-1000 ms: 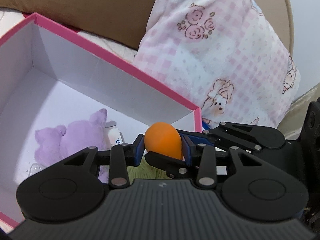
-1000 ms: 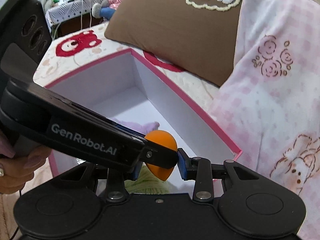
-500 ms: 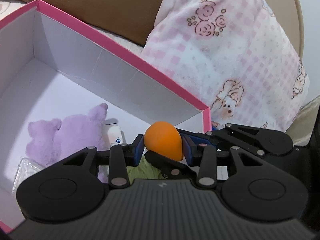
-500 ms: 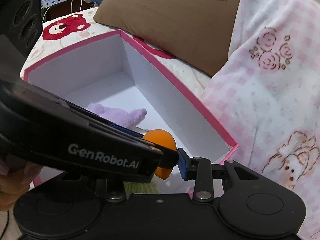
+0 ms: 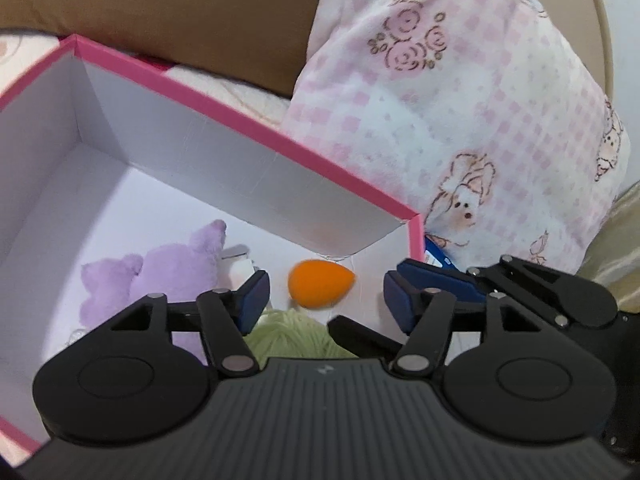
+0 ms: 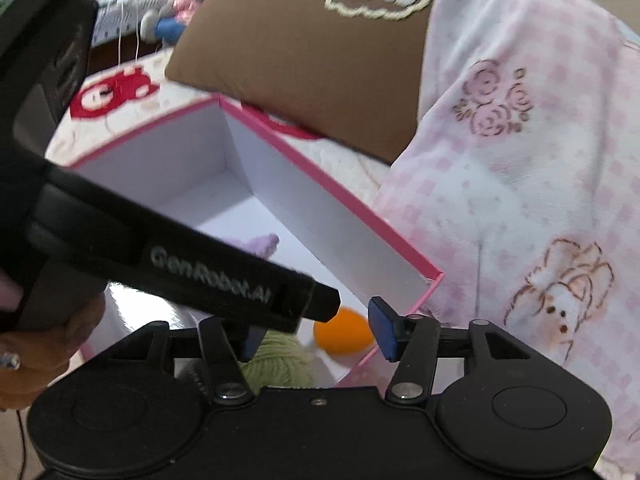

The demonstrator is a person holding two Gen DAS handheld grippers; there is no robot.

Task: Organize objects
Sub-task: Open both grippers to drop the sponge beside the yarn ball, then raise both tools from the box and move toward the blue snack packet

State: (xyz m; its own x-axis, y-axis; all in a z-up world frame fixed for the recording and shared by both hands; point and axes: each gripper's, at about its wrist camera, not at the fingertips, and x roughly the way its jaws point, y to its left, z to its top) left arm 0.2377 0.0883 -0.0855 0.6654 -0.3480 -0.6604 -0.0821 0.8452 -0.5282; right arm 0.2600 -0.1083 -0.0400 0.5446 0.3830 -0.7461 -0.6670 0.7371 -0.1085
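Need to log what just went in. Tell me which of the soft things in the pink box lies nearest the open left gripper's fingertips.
The orange teardrop sponge, loose on the box floor between the left gripper's pads. The green yarn ball sits below it; the purple plush is off left.

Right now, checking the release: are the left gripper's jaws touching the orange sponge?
Apart. The left wrist view shows the left gripper just opened, with clear gaps around the orange sponge.

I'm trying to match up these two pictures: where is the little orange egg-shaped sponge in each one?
Left wrist view: the orange sponge lies low in the middle, on the box floor, between the open left gripper fingers, touching neither.
Right wrist view: it sits bottom centre, partly hidden behind the other gripper.
Shared landmark: the pink box corner just beside it.
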